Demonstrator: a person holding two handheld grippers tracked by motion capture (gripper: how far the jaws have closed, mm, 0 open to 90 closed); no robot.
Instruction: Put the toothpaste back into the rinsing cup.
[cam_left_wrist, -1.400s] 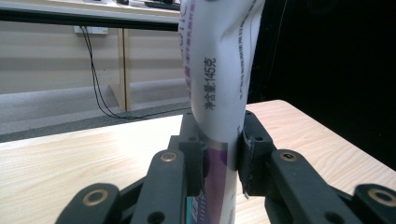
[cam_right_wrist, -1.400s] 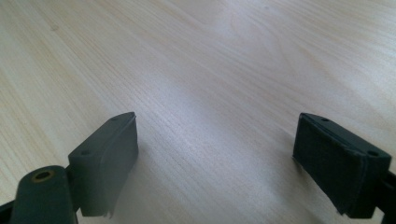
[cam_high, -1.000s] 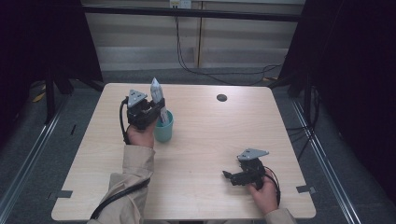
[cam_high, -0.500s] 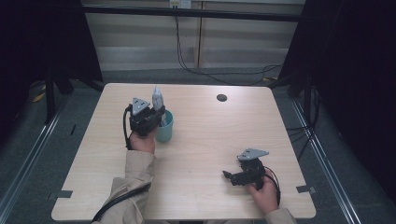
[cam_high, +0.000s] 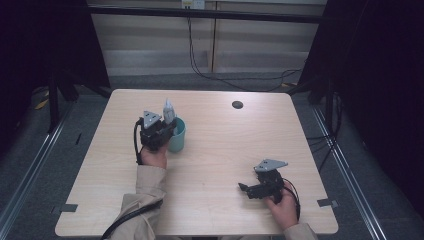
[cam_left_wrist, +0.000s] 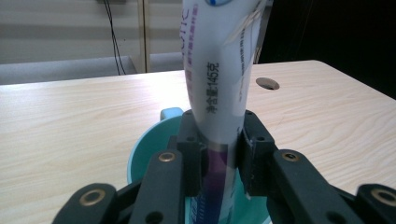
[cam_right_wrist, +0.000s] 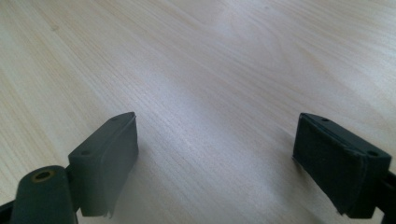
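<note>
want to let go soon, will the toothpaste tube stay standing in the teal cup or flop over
The toothpaste tube looks soft and tall, so it will probably lean on the rim. The teal cup is short and likely light; the tube stands well above it, so the cup may tip.

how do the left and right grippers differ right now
The left gripper is shut on the toothpaste tube, upright over the teal cup; the right gripper is open and holds nothing. The left sits mid-table, the right low near the table's front edge. Both have black jaws.
</note>
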